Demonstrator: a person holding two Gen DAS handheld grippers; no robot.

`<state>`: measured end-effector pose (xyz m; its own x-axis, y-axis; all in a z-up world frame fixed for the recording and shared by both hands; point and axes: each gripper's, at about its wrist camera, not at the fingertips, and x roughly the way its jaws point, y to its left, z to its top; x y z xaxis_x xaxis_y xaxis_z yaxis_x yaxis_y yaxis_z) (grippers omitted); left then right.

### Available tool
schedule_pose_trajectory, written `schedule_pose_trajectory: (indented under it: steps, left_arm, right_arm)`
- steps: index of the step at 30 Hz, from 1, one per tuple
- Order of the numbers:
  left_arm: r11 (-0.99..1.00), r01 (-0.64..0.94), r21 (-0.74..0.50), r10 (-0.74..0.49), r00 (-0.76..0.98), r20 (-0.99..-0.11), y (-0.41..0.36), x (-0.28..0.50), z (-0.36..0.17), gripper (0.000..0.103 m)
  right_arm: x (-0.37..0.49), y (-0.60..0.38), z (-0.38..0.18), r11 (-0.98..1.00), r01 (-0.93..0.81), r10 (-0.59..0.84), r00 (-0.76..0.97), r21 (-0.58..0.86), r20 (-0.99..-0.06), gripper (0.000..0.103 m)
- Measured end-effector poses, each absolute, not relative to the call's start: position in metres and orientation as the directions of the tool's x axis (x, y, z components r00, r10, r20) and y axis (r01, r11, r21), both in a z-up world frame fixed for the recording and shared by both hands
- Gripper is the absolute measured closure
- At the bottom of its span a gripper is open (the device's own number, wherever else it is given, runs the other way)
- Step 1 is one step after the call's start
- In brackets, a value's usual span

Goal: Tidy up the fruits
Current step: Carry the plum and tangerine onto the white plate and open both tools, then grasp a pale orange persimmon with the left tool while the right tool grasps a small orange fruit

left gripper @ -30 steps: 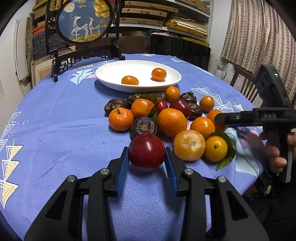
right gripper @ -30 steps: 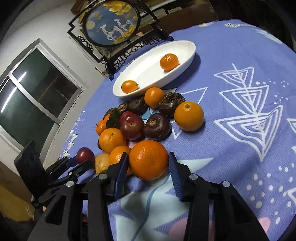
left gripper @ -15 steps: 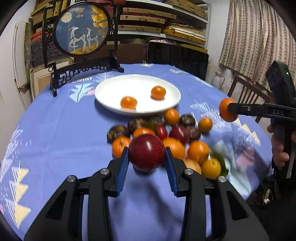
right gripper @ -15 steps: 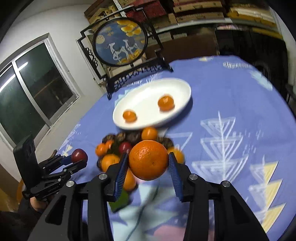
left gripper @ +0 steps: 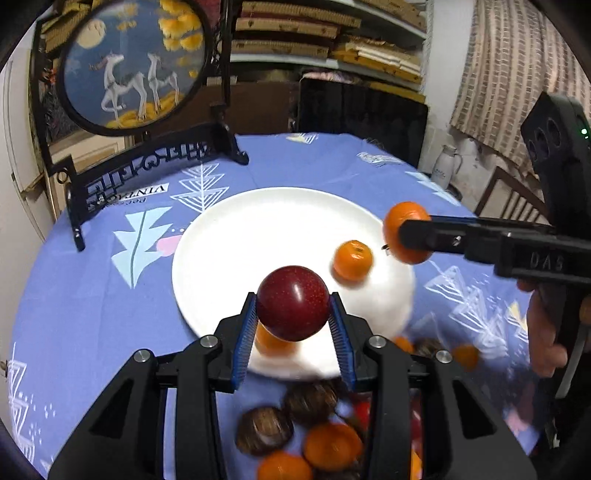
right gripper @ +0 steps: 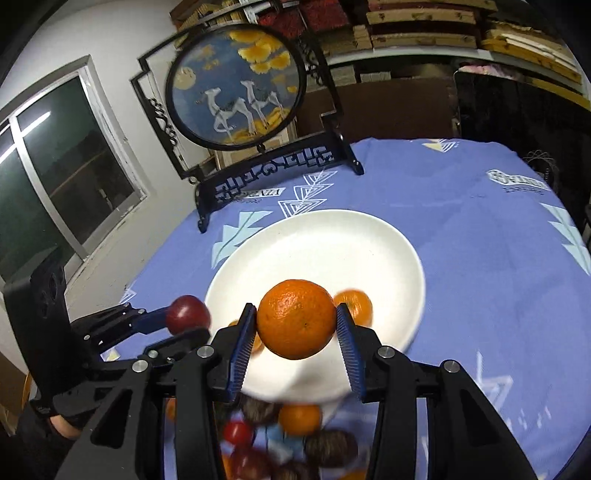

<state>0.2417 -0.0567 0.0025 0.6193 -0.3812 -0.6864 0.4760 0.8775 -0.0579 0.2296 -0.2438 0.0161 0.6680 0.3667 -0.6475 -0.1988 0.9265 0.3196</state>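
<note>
Gripping a dark red round plum, the left tool hangs over the white round plate; the right tool clamps a bright orange mandarin above it.

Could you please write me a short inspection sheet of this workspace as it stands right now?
Surface: round table under a blue patterned tablecloth.
Job's things: white plate carrying two small oranges, one in plain view; loose pile of fruit on the cloth on the near side of the plate.
Clutter: framed deer screen on a black stand behind the plate.
Grippers: left tool shut on a red plum; right tool shut on a large orange; both held above the plate's near edge.
Cables: nothing seen.
Surroundings: shelves of stacked boards, window, curtain, wooden chair.
</note>
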Motion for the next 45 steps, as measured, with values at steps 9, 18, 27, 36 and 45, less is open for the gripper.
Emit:
schedule_pose_trajectory:
  steps: [9,18,27,36,45]
  left_arm:
    - [0.907,0.42,-0.043,-0.315,0.606,-0.731,-0.059,0.294,-0.022,0.054]
    - [0.907,0.421,-0.033,-0.333,0.666,-0.668,-0.042,0.247,0.001,0.033]
    - [0.828,0.56,0.005,-0.408,0.61,-0.679,-0.03,0.116,-0.012,0.031]
    - [0.782,0.618,0.077,-0.395,0.588,-0.706,-0.051,0.036,-0.057,0.036]
    - [0.785,0.61,0.109,-0.372,0.604,-0.705,-0.079,0.046,-0.074,0.055]
  right_arm:
    - [0.29,-0.234,-0.012,0.941,-0.162,0.329,0.641,0.297,-0.693,0.057]
    - [0.251,-0.244,0.003,0.949,-0.167,0.306,0.681,0.266,-0.665,0.052]
    - [0.137,-0.264,-0.004,0.951,-0.174,0.301,0.703,0.254,-0.645,0.049]
    - [0.055,-0.282,-0.041,0.946,-0.089,0.28,0.708,0.311,-0.648,0.049]
    - [0.02,-0.283,-0.045,0.948,-0.073,0.27,0.704,0.311,-0.657,0.049]
